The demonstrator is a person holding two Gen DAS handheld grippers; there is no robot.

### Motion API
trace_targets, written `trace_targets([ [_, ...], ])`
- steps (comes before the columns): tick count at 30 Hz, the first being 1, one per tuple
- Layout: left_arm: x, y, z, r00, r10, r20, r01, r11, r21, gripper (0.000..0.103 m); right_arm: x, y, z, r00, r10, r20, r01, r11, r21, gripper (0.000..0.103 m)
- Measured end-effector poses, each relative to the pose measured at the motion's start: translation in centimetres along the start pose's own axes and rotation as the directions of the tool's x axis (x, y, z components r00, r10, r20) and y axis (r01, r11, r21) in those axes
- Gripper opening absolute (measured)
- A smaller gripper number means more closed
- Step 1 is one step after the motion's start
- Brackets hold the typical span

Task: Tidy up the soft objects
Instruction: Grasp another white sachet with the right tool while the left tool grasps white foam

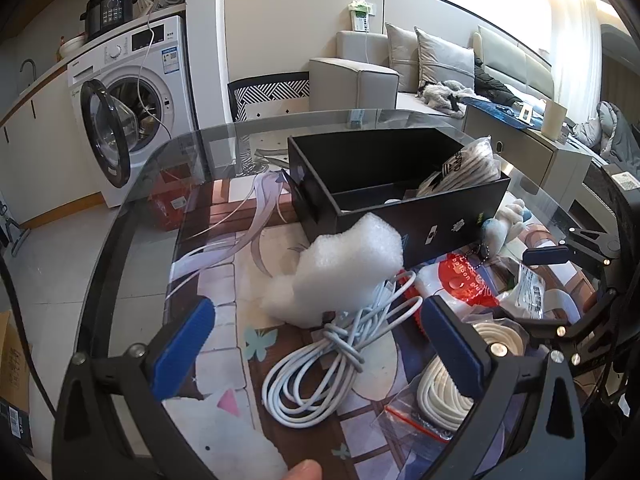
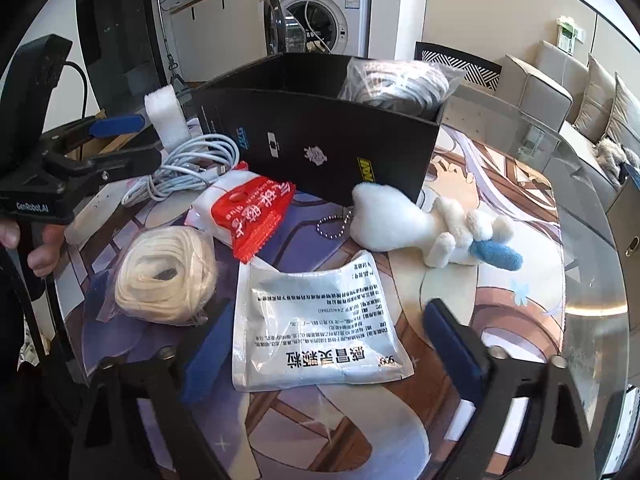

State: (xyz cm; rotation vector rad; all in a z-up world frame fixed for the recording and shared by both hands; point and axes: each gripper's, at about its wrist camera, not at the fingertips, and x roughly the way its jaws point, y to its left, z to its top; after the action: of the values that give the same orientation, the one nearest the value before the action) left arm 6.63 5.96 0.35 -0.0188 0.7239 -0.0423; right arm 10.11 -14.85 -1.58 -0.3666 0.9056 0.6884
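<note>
A white washing machine (image 1: 136, 92) stands open-doored against a cream wall (image 1: 280, 20); pale tiles cover the floor (image 1: 60, 264); a grey sofa (image 1: 384, 76) with cushions sits beyond; bright daylight fills the curtain (image 1: 572, 40).

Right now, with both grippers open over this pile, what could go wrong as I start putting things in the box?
1. The white cable is only loosely knotted; the left gripper may catch a single loop and drag the rest.
2. The foam leans on the black box over the cable, so lifting the cable could tip it.
3. The silver sachet below the right gripper lies flat on glass; fingers may slide off.
</note>
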Motion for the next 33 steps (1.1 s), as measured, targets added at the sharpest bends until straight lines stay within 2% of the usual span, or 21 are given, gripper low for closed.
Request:
trace_targets([
  [3,0.0,-0.1,0.0,1.0,-0.001,-0.001,0.001,1.0,0.001,0.103,-0.1,0.3,0.2,1.0,0.004,0.008,-0.004,1.0,0.003,0.074],
  [7,0.1,-0.1,0.0,1.0,-0.003,-0.001,0.003,1.0,0.001,0.103,-0.3,0.3,0.1,1.0,0.006,0.011,-0.007,1.0,0.008,0.068],
  [12,0.0,-0.1,0.1,1.0,-0.003,0.004,0.003,1.0,-0.001,0.103,-0.8,0.0,-0.5,0.999,0.008,0.033,-0.009,1.0,0.017,0.055],
  [17,-0.1,0.0,0.0,1.0,-0.002,0.007,0.002,1.0,-0.004,0.103,-1.2,-0.2,-0.9,0.999,0.02,0.046,-0.021,0.999,0.027,0.051],
  [25,-0.1,0.2,0.1,1.0,0.002,0.003,-0.002,1.0,-0.008,0.103,-3.0,0.2,-0.8,0.996,0.032,0.084,-0.033,0.999,0.013,0.051],
  [33,0.6,1.3,0.1,1.0,-0.022,-0.014,0.021,0.998,-0.063,0.103,-4.9,0.5,-0.5,0.992,0.024,0.124,-0.024,1.0,0.005,0.051],
])
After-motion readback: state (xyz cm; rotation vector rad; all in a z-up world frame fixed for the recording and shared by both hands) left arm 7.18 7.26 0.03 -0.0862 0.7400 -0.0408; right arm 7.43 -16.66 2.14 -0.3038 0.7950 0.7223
